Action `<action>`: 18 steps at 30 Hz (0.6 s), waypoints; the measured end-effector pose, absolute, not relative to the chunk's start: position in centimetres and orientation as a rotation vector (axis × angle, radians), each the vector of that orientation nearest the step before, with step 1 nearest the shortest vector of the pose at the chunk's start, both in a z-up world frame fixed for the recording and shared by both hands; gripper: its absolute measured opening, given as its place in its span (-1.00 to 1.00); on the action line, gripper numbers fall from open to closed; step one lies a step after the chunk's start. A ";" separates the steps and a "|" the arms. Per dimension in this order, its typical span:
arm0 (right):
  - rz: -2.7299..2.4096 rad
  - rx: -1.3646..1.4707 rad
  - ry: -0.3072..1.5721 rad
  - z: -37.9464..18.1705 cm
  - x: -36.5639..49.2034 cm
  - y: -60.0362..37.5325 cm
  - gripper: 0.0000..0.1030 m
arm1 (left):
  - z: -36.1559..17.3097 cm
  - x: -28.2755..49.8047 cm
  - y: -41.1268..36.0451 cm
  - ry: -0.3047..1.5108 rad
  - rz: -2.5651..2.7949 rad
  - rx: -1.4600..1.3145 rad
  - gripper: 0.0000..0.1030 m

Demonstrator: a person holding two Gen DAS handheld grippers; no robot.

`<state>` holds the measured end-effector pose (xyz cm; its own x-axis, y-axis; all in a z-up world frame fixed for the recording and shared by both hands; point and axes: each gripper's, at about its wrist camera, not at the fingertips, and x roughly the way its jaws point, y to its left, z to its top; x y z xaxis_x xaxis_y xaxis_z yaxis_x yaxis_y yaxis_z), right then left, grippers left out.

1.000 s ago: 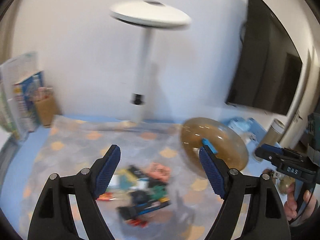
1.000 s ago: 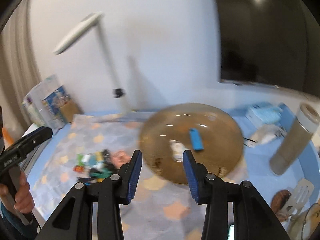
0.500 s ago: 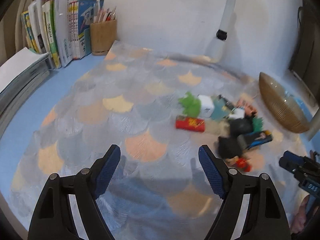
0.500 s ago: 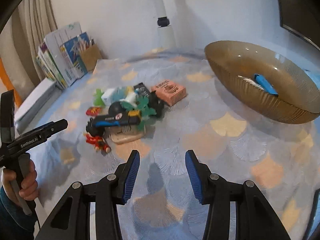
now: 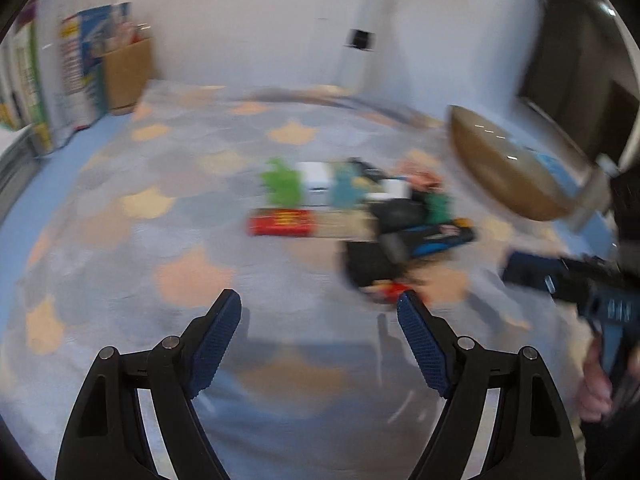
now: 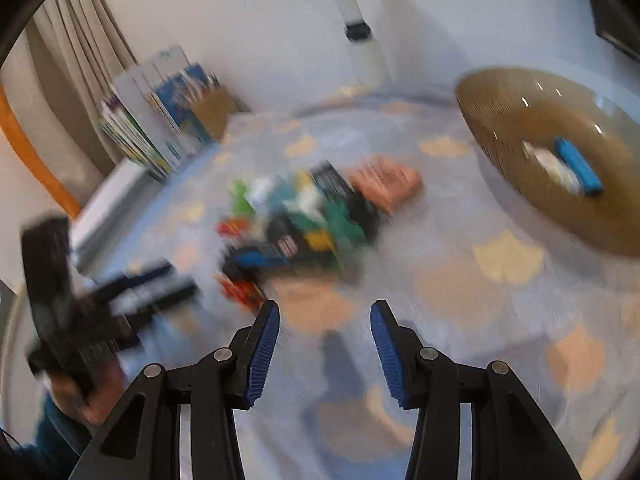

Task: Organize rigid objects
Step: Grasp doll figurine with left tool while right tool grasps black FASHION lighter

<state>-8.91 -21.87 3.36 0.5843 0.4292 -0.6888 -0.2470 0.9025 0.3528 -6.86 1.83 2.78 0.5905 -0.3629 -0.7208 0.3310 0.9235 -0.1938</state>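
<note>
On the bench, both hand-held grippers gape empty: left [image 5: 319,312], right [image 6: 324,322]; the flat red rectangular box [image 5: 282,222] looks light, stiff; pinch its long sides.

Both claws hang empty with fingers spread: the left claw [image 5: 319,308] wide apart, the right claw [image 6: 324,320] narrower.

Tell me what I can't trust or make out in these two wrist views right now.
- Pile of small objects: motion blur in both views merges pieces; the black ones can't be identified.
- Brown bowl: right wrist view cuts its right rim off; the white item beside the blue piece is smeared.
- Left gripper and right gripper: both open and empty.
</note>
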 end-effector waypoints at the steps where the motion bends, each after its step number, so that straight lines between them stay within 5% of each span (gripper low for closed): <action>1: 0.404 0.230 0.860 3.8 -8.3 -21.8 -0.09 | 2.9 -6.9 1.1 0.851 -0.423 -0.038 0.53; 9: 0.428 0.260 0.942 3.0 -3.2 -20.1 -0.08 | 0.8 -4.6 -2.8 0.937 -0.355 0.041 0.53; 18: 0.639 0.179 0.994 2.3 -8.2 -17.4 -0.10 | 1.5 -5.9 3.8 0.926 -0.256 0.047 0.47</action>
